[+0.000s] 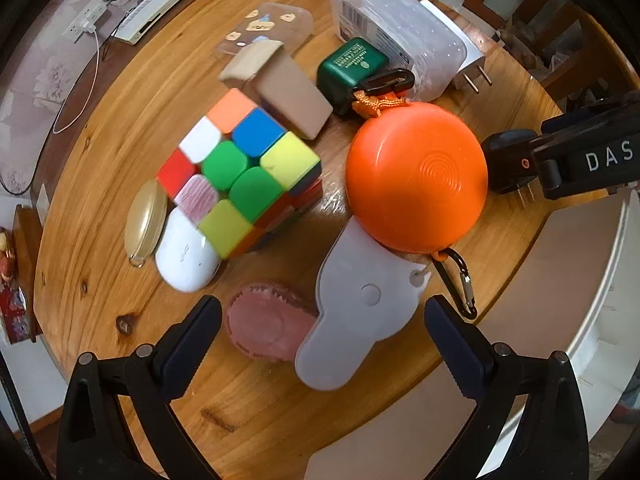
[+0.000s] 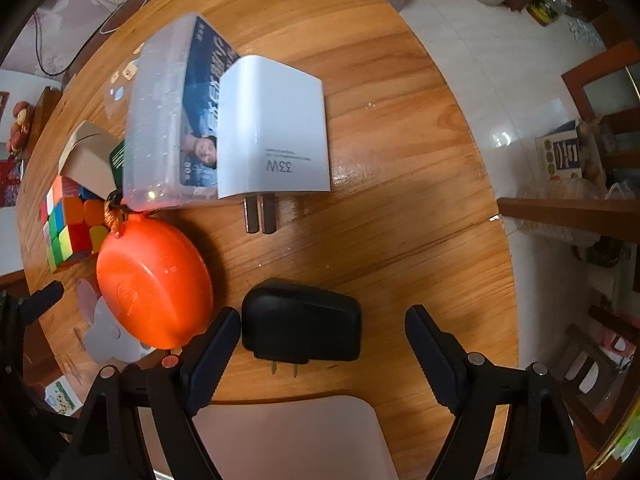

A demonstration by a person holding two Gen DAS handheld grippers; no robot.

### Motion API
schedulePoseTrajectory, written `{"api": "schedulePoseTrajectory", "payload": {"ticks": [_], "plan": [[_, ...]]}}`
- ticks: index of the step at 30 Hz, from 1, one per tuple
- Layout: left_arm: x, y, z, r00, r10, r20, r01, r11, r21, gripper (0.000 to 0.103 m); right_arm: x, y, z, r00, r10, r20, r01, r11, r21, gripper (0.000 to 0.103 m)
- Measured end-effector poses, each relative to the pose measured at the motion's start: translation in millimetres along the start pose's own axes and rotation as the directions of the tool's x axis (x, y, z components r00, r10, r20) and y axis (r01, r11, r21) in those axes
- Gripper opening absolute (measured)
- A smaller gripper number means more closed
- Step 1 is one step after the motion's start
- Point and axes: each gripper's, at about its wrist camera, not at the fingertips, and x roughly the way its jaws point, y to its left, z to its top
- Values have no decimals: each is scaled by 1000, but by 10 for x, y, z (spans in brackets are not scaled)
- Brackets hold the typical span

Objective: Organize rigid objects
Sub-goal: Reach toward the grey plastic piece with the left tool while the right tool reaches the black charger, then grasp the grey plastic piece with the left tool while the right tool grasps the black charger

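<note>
A round wooden table [image 1: 120, 128] carries the whole clutter. At its far side lies a frosted plastic box [image 2: 160, 120], with a white 33W charger [image 2: 276, 128] resting against its right side, prongs pointing toward the near edge. In the middle sits a round orange case [image 1: 416, 176], a black carabiner [image 1: 460, 280] clipped at its near end; it overlaps a flat grey plastic piece [image 1: 352, 312] that in turn lies over a pink toothed disc [image 1: 268, 324]. Left of the orange case stands a scrambled colour cube [image 1: 244, 176], with a white oval case [image 1: 184, 256] and a small gold oval [image 1: 146, 220] touching its near-left side. Beyond the cube are a brown block [image 1: 292, 96] and a green box [image 1: 352, 68].

The left gripper [image 1: 320, 332] stands wide open, empty, its fingers straddling the grey piece and pink disc. The right gripper [image 2: 320, 340] is also spread wide, its left finger just beside a black charger [image 2: 300, 320] at the near right edge, not clamped on it.
</note>
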Motion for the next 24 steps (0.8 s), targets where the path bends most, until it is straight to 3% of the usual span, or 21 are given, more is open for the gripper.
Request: {"api": "schedulePoseTrajectory", "payload": {"ticks": [4, 9, 12, 17, 19, 21, 24], "plan": [[59, -72, 56, 1000, 7, -12, -7, 1000, 23, 101, 59, -14, 28, 1000, -11, -11, 11, 1000, 4, 84], [135, -117, 92, 999, 30, -25, -29, 998, 49, 101, 197, -15, 52, 999, -44, -18, 44, 999, -19, 76], [142, -173, 91, 999, 39, -19, -38, 997, 63, 99, 217, 48, 39, 998, -68, -12, 67, 997, -37, 64], [176, -267, 98, 998, 65, -21, -62, 991, 114, 85, 245, 93, 13, 997, -70, -11, 70, 997, -38, 63], [186, -362, 113, 996, 93, -12, -90, 986, 141, 74, 249, 94, -2, 998, -63, -12, 62, 998, -32, 63], [178, -423, 121, 998, 64, -17, -61, 986, 153, 62, 220, 97, -64, 999, -52, -16, 52, 998, -22, 63], [179, -487, 106, 997, 72, -6, -71, 984, 164, 62, 191, 16, -122, 999, -44, -14, 44, 999, -14, 62]]}}
